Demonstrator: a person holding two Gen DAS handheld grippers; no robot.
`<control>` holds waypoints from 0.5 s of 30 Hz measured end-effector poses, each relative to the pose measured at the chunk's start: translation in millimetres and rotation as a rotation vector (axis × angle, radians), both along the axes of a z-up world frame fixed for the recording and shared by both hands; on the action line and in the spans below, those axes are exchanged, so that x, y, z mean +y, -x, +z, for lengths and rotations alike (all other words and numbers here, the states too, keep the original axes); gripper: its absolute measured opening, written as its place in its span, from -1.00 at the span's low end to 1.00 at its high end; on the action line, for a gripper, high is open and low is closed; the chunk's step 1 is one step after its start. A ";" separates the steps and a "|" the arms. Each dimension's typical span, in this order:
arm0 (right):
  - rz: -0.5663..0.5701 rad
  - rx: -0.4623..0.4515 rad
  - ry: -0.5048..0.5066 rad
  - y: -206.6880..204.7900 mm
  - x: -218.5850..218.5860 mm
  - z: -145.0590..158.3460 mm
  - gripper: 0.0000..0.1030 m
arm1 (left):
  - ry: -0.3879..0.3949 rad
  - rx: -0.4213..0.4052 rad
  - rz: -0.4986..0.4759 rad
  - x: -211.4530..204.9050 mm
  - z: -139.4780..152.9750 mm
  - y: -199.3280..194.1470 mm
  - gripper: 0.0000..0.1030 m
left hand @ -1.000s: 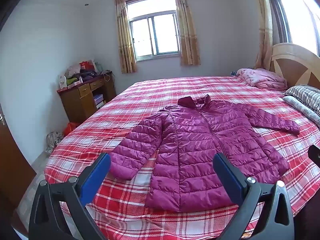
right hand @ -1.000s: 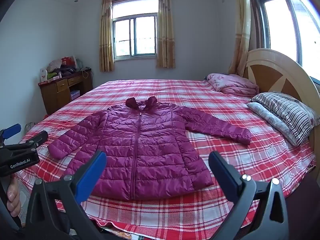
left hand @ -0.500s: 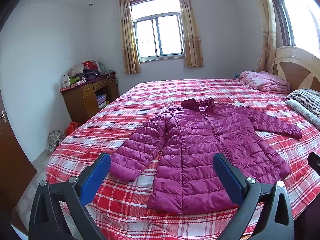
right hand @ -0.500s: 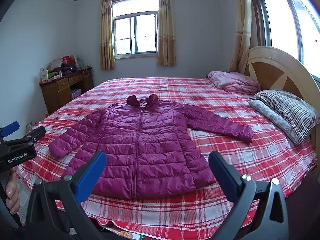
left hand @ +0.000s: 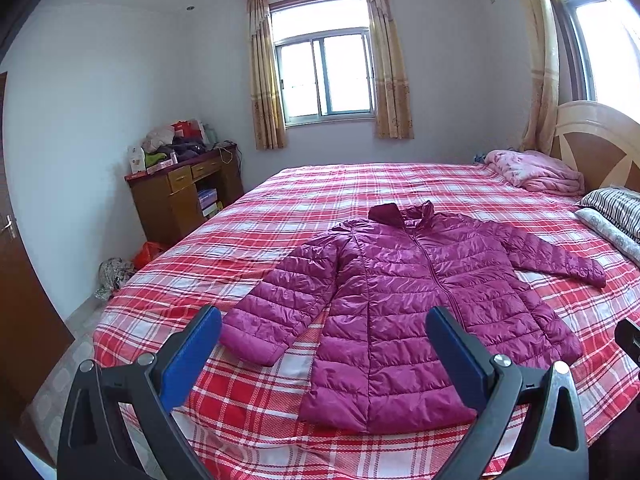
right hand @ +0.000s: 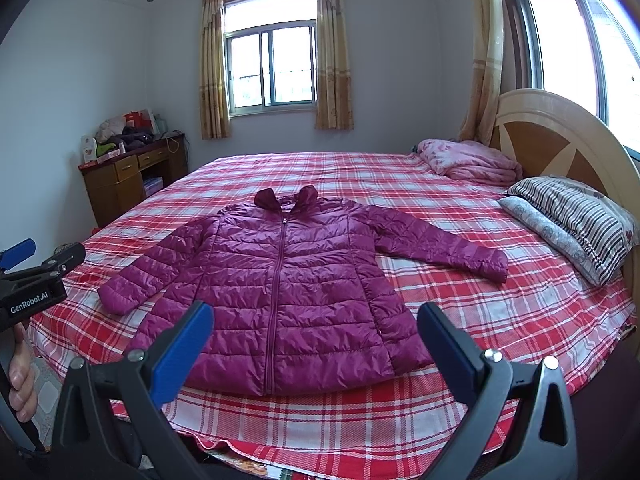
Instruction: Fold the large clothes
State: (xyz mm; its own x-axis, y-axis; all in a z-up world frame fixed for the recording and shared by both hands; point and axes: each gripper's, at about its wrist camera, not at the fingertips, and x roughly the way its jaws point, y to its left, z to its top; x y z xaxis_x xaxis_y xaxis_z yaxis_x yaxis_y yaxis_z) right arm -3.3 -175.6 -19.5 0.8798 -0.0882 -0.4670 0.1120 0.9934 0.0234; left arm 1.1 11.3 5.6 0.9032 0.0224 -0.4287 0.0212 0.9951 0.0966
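Note:
A magenta quilted puffer jacket [left hand: 404, 300] lies flat and zipped on the red plaid bed [left hand: 280, 216], collar away from me, both sleeves spread outward. It also shows in the right wrist view [right hand: 280, 288]. My left gripper [left hand: 322, 356] is open and empty, held back from the bed's near edge, short of the jacket's left sleeve and hem. My right gripper [right hand: 314, 350] is open and empty, held before the jacket's hem. The left gripper [right hand: 28, 276] also shows at the left edge of the right wrist view, in a hand.
A pink folded blanket [right hand: 468, 160] and striped pillows [right hand: 572, 216] lie by the wooden headboard [right hand: 560, 140] on the right. A wooden desk [left hand: 184, 196] with clutter stands by the left wall. Bags [left hand: 116, 276] lie on the floor beside the bed.
Both grippers have drawn slightly back and up, so the jacket sits a little lower and farther in view. Both stay open. The jacket has not moved.

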 end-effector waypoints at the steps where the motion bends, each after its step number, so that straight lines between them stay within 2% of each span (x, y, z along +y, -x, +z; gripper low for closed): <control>1: 0.000 0.001 0.000 0.1 0.4 -0.5 1.00 | -0.001 0.001 -0.001 -0.6 -1.1 -0.9 0.98; 15: 0.001 0.003 -0.003 -0.4 0.0 -0.5 1.00 | -0.001 0.001 -0.001 -0.9 -0.6 -1.4 0.98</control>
